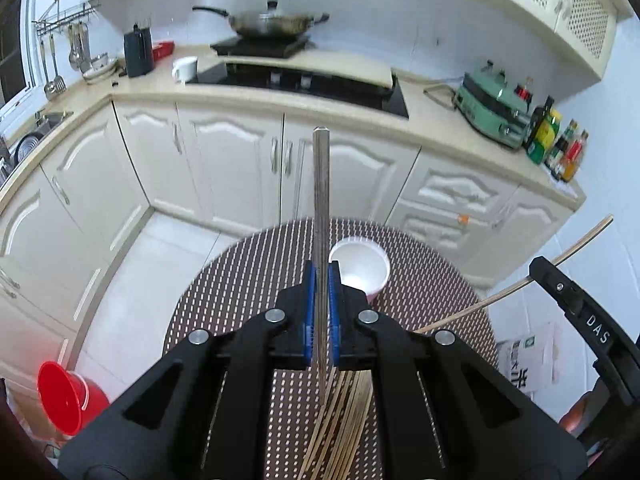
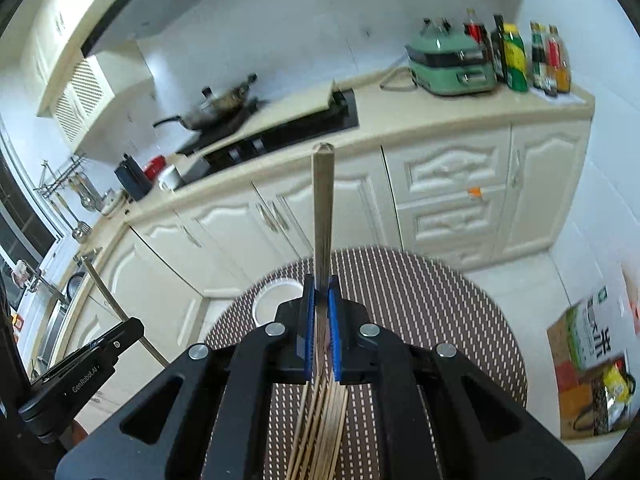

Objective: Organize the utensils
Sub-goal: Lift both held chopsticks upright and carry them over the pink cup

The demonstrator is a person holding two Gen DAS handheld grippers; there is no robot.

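Note:
My left gripper (image 1: 321, 276) is shut on a metal chopstick (image 1: 321, 200) that points straight out from its blue pads, above a round table with a brown woven mat (image 1: 240, 300). A white cup (image 1: 360, 268) stands on the mat just right of the pads. Several wooden chopsticks (image 1: 344, 412) lie fanned out on the mat under the gripper. My right gripper (image 2: 321, 286) is shut on a second chopstick (image 2: 323, 208), with the cup (image 2: 276, 296) to its left and the pile (image 2: 320, 420) beneath. Each gripper shows in the other's view: right gripper (image 1: 538, 268), left gripper (image 2: 134, 326).
Cream cabinets and a counter (image 1: 400, 128) curve behind the table, carrying a hob with a wok (image 1: 268, 22), a green appliance (image 1: 492, 108) and bottles (image 1: 560, 148). A red bucket (image 1: 68, 396) sits on the floor at left, a cardboard box (image 2: 588, 336) at right.

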